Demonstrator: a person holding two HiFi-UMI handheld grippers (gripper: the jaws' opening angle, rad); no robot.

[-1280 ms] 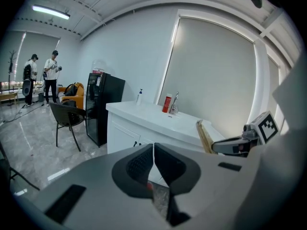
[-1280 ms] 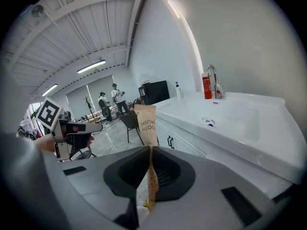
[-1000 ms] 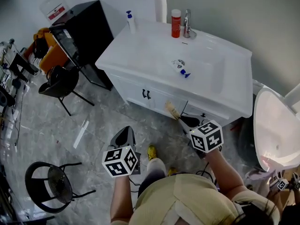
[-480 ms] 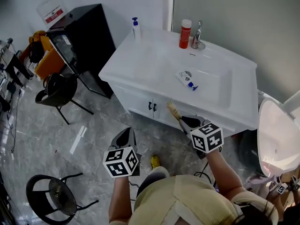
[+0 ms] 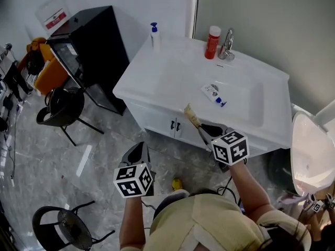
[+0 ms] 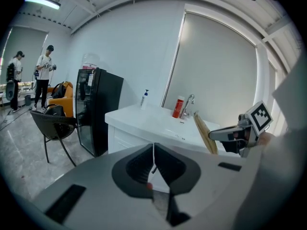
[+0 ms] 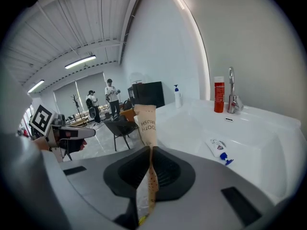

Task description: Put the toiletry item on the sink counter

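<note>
Right gripper [image 5: 203, 131] pinches a toothbrush packet [image 5: 192, 116] in the air at the front edge of the counter [image 5: 152, 85], so this looks like mid-carry, and next it needs reaching over the top and letting go, while the left gripper [image 5: 137, 151] hangs closed and empty.

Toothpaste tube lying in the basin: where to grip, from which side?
I'd take the toothpaste tube across its flat white body, mid-length, coming straight down from above. It lies flat in the basin, so only the narrow sides are open to jaws; the blue cap end looks too small.
</note>
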